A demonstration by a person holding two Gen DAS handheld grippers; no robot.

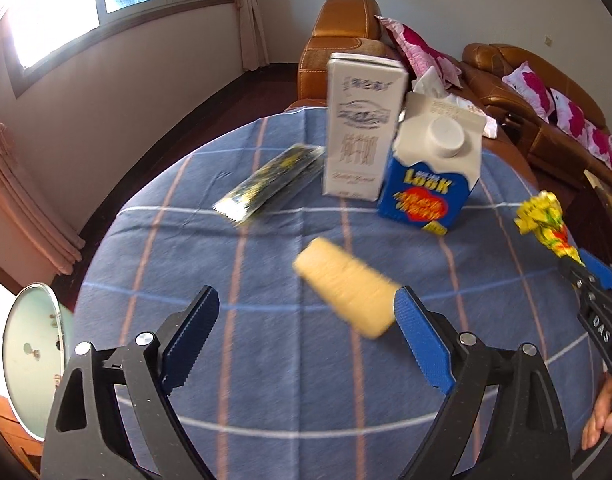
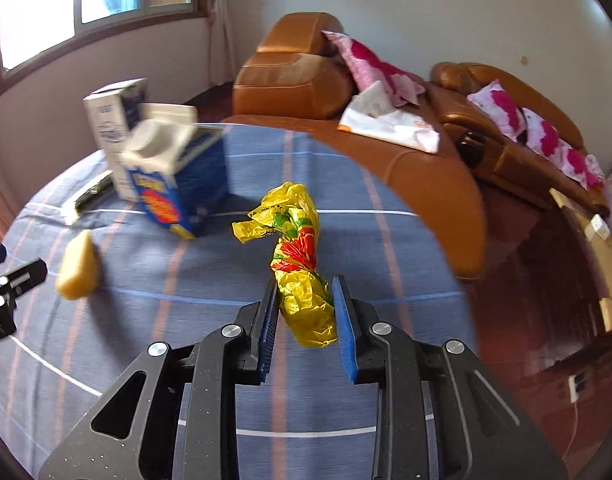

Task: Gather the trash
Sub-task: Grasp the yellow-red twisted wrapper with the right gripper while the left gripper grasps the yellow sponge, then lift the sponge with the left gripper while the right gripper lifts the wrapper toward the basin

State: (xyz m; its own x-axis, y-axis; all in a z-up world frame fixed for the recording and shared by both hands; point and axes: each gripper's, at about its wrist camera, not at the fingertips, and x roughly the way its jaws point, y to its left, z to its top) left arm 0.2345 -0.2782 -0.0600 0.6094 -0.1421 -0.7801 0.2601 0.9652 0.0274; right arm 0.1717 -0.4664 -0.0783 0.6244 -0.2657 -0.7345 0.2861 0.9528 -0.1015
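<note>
The right gripper (image 2: 304, 316) is clamped on a crumpled yellow plastic wrapper (image 2: 296, 248) printed in red and green, its blue pads pressing the lower end while the rest twists up and away over the blue plaid tablecloth (image 2: 346, 184). The left wrist view catches the same wrapper (image 1: 544, 222) only at its right border, sticking out of the right gripper (image 1: 586, 270), with fingertips of a hand (image 1: 604, 420) below it.

The left gripper (image 1: 306, 320) stands wide, nothing between its pads. A pale yellow sponge-like block (image 1: 346, 290) lies on the cloth ahead, its near end just beside the right-hand pad; whether they touch is lost to blur.

Toward the far edge of the table stand a tall white carton (image 1: 360, 128) and, just beside it, a blue-and-white carton (image 1: 434, 164) with a white screw cap, marked "LOOK". Only the left wrist view shows the flat dark-and-yellow sachet (image 1: 270, 182) clearly, lying left of the white carton, and a round glass tabletop (image 1: 34, 360) beyond the table's near-left edge. The right wrist view shows more of the brown leather sofa (image 2: 298, 80) and its pink floral cushions (image 2: 534, 128).
</note>
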